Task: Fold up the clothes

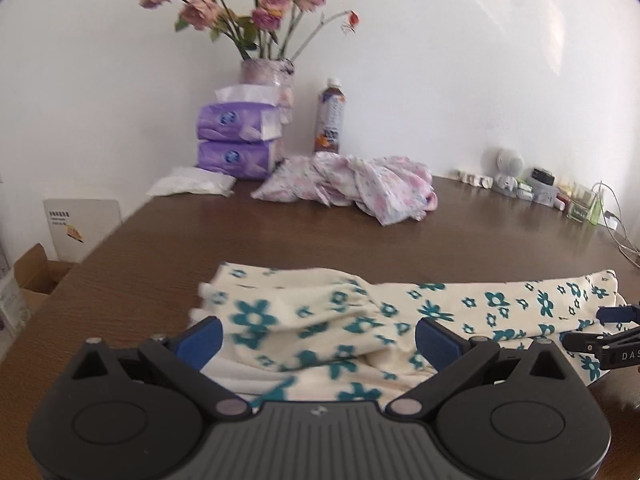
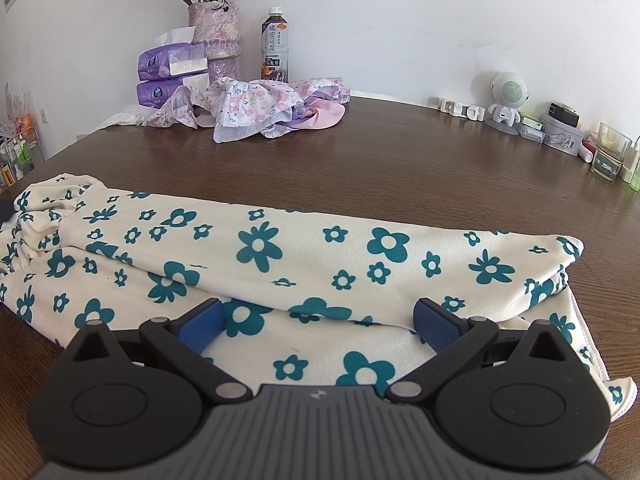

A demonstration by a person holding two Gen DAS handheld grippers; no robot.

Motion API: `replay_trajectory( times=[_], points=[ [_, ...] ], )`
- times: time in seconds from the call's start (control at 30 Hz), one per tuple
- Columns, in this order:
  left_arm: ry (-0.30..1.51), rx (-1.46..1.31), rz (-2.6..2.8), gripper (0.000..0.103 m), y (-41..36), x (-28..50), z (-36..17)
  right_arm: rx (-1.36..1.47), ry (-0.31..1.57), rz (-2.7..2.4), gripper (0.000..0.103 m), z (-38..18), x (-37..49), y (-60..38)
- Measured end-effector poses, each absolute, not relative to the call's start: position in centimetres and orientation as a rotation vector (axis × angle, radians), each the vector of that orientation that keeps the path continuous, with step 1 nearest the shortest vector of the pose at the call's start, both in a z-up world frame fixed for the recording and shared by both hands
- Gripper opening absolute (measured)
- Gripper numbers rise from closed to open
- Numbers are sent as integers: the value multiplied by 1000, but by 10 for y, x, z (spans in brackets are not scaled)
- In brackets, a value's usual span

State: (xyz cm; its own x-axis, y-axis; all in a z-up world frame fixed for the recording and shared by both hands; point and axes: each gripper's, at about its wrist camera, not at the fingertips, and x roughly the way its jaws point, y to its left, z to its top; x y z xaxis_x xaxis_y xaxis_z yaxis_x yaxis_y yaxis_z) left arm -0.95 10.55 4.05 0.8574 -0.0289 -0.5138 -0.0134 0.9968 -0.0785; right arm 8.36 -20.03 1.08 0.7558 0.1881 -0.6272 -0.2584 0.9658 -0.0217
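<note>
A cream garment with teal flowers (image 1: 360, 320) (image 2: 304, 256) lies folded lengthwise along the near edge of the brown table (image 1: 320, 236) (image 2: 380, 160). My left gripper (image 1: 318, 338) is open above its gathered left end, blue pads wide apart with cloth below them. My right gripper (image 2: 318, 322) is open too, over the garment's near fold toward its right end. The right gripper's tip also shows at the right edge of the left wrist view, as a black and blue part (image 1: 616, 336). A crumpled pink floral garment (image 1: 360, 186) (image 2: 256, 106) lies at the back of the table.
Against the wall stand a vase of dried roses (image 1: 266, 70) (image 2: 214, 32), stacked purple tissue packs (image 1: 236, 140) (image 2: 168, 72) and a drink bottle (image 1: 330, 118) (image 2: 275, 46). Small items, a white figurine (image 2: 506, 100) and a glass (image 2: 608, 156) line the back right. Cardboard boxes (image 1: 36, 272) sit left of the table.
</note>
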Motion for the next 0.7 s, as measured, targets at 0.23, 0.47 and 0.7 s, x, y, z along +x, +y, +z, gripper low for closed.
replay_trajectory(
  times=[0.23,0.47,0.7],
  points=[
    [603,-140,30,101,150,-31,36,-134,648,258,102,14,81,-195],
    [610,-177,8,93,170,-36,31,-172,478,523,102,43,74,-139],
    [623,-130,-80,65,163,-35,29,-355,467,812,90,50,87,-44]
  ],
)
